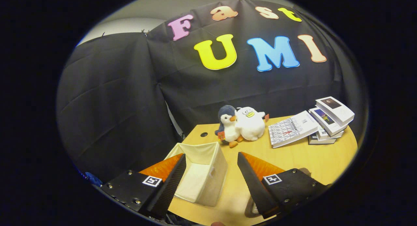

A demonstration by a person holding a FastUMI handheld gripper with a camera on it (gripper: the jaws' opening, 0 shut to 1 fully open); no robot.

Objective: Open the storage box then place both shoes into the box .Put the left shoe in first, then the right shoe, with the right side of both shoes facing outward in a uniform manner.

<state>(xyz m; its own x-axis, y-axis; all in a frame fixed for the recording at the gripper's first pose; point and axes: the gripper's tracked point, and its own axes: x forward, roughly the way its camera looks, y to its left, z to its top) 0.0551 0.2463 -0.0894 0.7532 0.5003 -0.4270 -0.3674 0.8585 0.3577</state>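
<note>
A cream fabric storage box (203, 173) stands on the wooden table (309, 160), its top uncovered so the pale inside shows with nothing in it. My gripper (211, 159) hovers above the table, open, with a wide gap between the fingers. The left finger (174, 177) overlaps the box's left rim. Over the bare table just right of the box hangs the right finger (249, 177). Nothing is held between them.
Two plush toys, a dark penguin (228, 125) and a white duck (251, 123), stand beyond the box at the table's far edge. A pile of books (312, 125) lies at the far right. A small round hole (204, 134) marks the tabletop behind the box.
</note>
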